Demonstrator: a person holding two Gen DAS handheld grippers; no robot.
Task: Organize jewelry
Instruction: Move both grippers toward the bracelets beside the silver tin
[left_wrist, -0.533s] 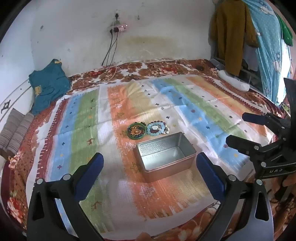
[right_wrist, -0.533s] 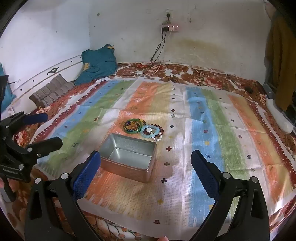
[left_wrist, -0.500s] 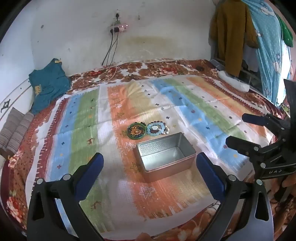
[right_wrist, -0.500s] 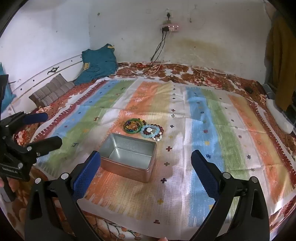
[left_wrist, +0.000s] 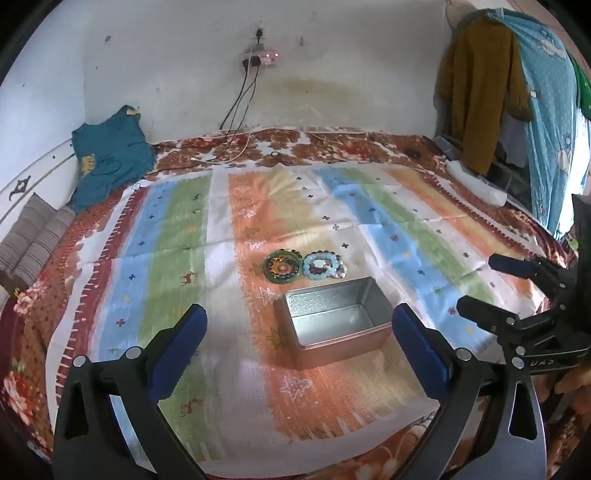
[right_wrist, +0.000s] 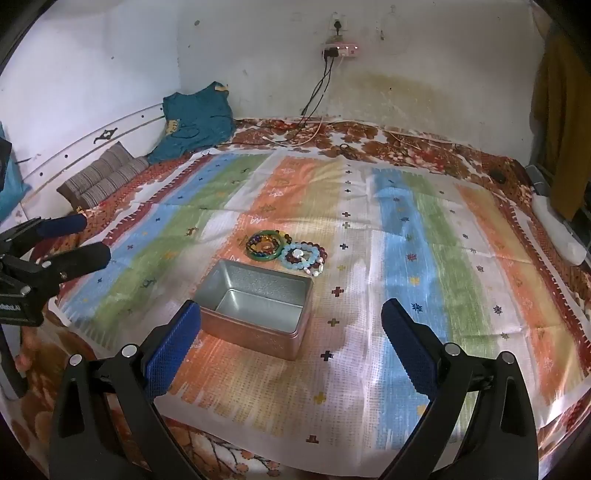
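Fingers of both the left gripper (left_wrist: 297, 347) and right gripper (right_wrist: 290, 341) are hanging spread and empty short of the tin box (right_wrist: 255, 308), so one should be reaching past it to pinch the green bangle (right_wrist: 264, 245) by its rim.

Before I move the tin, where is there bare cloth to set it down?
Bare striped cloth lies to the right of the tin and in front of it, toward the right gripper. Behind the tin it is crowded: the green bangle and pale blue bracelet lie close to its far rim.
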